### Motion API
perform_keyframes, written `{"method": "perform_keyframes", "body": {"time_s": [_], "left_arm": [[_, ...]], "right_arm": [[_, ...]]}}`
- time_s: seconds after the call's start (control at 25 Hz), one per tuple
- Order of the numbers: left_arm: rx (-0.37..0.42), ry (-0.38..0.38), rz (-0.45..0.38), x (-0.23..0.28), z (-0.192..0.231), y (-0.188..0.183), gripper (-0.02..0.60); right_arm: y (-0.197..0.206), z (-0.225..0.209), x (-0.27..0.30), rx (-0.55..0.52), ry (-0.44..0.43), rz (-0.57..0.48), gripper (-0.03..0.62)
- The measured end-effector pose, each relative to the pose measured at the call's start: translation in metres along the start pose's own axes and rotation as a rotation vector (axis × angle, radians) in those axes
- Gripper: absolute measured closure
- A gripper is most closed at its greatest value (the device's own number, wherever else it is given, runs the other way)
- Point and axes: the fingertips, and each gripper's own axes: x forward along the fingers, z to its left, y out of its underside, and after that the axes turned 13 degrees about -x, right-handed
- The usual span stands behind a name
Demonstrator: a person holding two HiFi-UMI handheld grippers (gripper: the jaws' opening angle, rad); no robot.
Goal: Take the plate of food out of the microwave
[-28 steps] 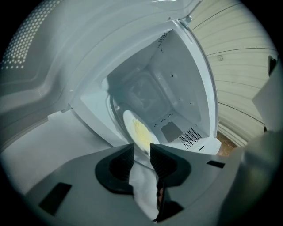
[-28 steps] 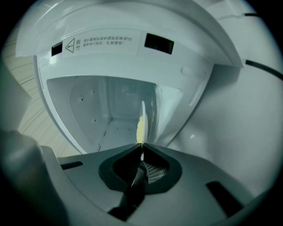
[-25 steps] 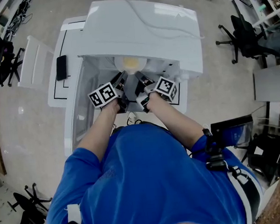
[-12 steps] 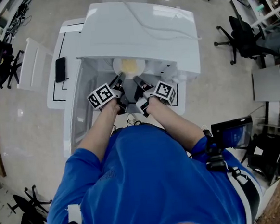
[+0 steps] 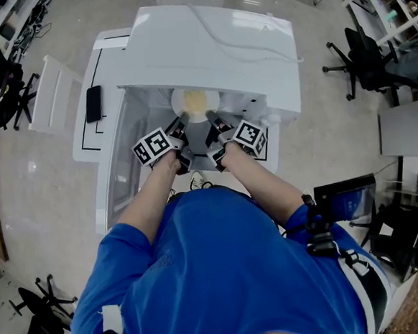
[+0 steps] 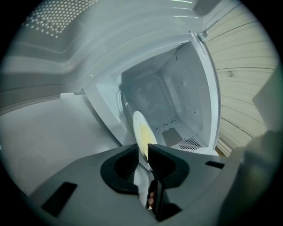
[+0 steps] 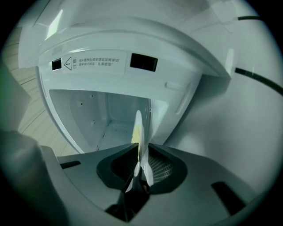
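Observation:
A white plate (image 5: 195, 103) with yellow food sits at the mouth of the open white microwave (image 5: 207, 47). My left gripper (image 5: 180, 124) is shut on the plate's near left rim. On the near right rim my right gripper (image 5: 213, 123) is shut too. In the left gripper view the plate (image 6: 142, 131) shows edge-on between the jaws of the left gripper (image 6: 142, 155), with the bare microwave cavity (image 6: 177, 101) behind it. The right gripper view has the plate rim (image 7: 139, 128) pinched in the right gripper (image 7: 140, 161). The far half of the plate lies under the microwave's top.
The microwave door (image 5: 116, 163) hangs open to the left. A black phone-like object (image 5: 93, 103) lies on the white table (image 5: 84, 136) to the left. Office chairs (image 5: 363, 60) stand on the floor at right and far left.
Both grippers have drawn slightly toward the person with the plate held between them. A bit more of the plate shows below the microwave's top.

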Motion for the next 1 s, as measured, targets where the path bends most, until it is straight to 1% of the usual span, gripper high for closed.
{"method": "perform_keyframes", "body": {"time_s": [0.08, 0.16, 0.56, 1.0], "left_arm": [[0.005, -0.005, 0.007, 0.000, 0.000, 0.002, 0.508], [0.008, -0.010, 0.009, -0.001, 0.000, 0.004, 0.515], [0.022, -0.008, 0.009, -0.015, -0.004, 0.017, 0.514], [0.025, 0.027, -0.012, -0.056, -0.022, 0.060, 0.514]], "right_arm": [[-0.003, -0.001, 0.000, -0.005, 0.005, -0.002, 0.534], [-0.004, 0.000, 0.000, -0.013, 0.006, 0.006, 0.569], [0.004, 0.006, -0.017, -0.035, -0.017, 0.031, 0.572], [0.024, 0.019, -0.070, -0.066, -0.068, 0.072, 0.572]]}}
